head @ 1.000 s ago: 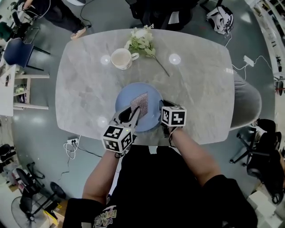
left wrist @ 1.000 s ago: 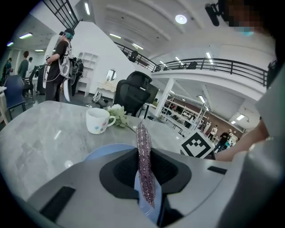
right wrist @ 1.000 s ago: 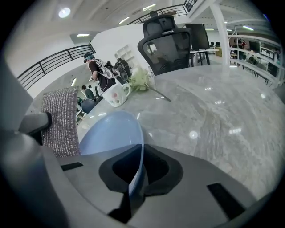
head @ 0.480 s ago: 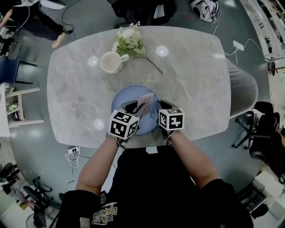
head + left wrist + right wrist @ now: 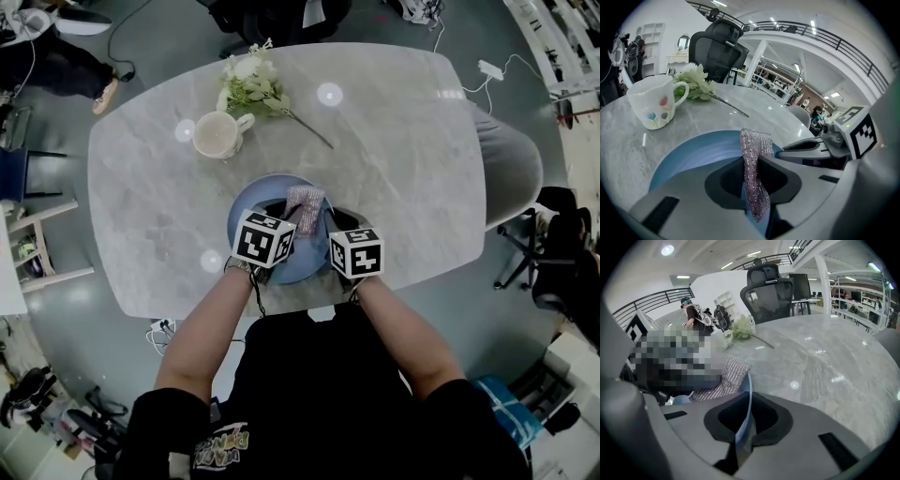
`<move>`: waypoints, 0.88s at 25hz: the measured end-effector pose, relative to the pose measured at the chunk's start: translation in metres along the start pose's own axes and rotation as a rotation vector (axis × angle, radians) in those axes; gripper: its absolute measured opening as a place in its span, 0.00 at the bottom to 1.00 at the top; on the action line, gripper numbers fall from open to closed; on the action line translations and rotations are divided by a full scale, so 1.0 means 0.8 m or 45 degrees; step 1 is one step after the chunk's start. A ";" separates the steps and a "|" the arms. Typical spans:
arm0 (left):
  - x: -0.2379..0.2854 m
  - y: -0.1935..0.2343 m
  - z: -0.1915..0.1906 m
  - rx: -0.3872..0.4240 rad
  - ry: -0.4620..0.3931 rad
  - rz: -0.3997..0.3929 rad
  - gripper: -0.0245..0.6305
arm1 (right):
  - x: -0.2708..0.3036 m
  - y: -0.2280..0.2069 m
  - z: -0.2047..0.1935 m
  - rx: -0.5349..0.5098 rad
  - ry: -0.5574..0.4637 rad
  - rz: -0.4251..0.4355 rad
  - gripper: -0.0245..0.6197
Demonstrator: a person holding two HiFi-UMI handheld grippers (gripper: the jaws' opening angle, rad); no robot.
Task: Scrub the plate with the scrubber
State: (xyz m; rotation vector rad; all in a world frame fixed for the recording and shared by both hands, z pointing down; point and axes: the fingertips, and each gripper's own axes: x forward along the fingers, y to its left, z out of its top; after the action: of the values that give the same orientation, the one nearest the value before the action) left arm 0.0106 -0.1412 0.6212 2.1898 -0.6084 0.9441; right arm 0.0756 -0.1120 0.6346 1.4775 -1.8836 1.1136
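Left gripper (image 5: 751, 161) is clamping tight on the silvery-pink mesh scrubber (image 5: 757, 143), which is sticking up over the blue plate (image 5: 246, 214). Right gripper (image 5: 749, 397) is pinching the plate's rim on its own side. Plate's sitting on the marble table (image 5: 403, 169) near the person's edge, with a white mug (image 5: 217, 135) and some flowers (image 5: 248, 82) lying further back.
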 end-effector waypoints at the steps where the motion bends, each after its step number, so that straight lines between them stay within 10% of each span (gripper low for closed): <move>1: 0.003 0.003 0.000 -0.008 0.006 0.008 0.17 | 0.000 0.000 0.000 -0.002 -0.003 -0.003 0.09; 22: -0.026 0.100 -0.001 -0.326 -0.124 0.286 0.18 | 0.000 -0.001 -0.002 0.034 -0.007 0.011 0.09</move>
State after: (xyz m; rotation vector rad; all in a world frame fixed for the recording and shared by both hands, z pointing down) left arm -0.0537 -0.1914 0.6366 1.9746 -0.9821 0.8228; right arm 0.0759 -0.1103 0.6355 1.4895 -1.8872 1.1446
